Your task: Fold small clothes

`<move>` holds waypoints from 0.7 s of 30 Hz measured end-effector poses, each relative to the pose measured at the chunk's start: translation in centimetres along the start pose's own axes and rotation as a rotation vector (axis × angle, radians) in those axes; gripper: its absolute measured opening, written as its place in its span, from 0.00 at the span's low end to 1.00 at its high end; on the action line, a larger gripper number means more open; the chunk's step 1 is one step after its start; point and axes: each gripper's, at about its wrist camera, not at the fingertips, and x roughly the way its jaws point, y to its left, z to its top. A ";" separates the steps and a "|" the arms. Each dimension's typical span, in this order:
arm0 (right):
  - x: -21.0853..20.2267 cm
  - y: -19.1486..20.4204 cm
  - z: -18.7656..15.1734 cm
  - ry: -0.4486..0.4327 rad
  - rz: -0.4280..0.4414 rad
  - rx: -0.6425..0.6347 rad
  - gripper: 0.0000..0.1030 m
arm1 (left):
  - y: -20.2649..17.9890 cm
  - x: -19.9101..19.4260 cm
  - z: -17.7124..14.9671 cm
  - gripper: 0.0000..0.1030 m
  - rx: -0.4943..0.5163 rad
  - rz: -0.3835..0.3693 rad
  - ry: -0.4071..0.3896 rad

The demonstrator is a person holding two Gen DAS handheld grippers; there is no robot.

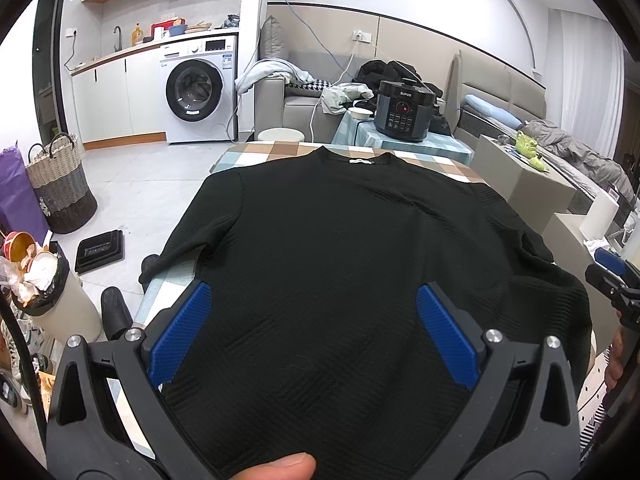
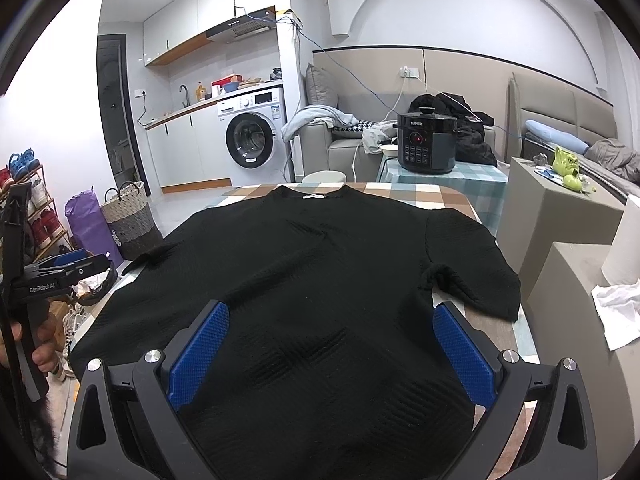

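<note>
Two claws we hold wide apart, gripping nothing: left claw (image 1: 314,308), right claw (image 2: 330,326), both above hem end of black sweater (image 1: 340,248). Sweater lies flat, frame centre, on checked table (image 2: 404,194), collar toward far edge, sleeves spread outward. Pressure cooker (image 2: 427,142) upper right, beyond table.

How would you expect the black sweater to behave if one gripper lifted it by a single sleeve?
The black sweater would probably drape limply: its sleeve already lies bunched. The thick ribbed knit suggests some weight, so it would likely drag across the checked tablecloth.
</note>
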 end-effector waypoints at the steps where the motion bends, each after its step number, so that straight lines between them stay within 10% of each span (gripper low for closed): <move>1: 0.2 -0.2 0.0 0.006 -0.005 0.007 1.00 | 0.1 0.1 0.0 0.99 -0.003 0.003 0.004; 21: 5.3 -12.8 0.8 0.143 -0.114 0.486 1.00 | 7.0 7.5 2.3 0.99 -0.111 0.063 0.093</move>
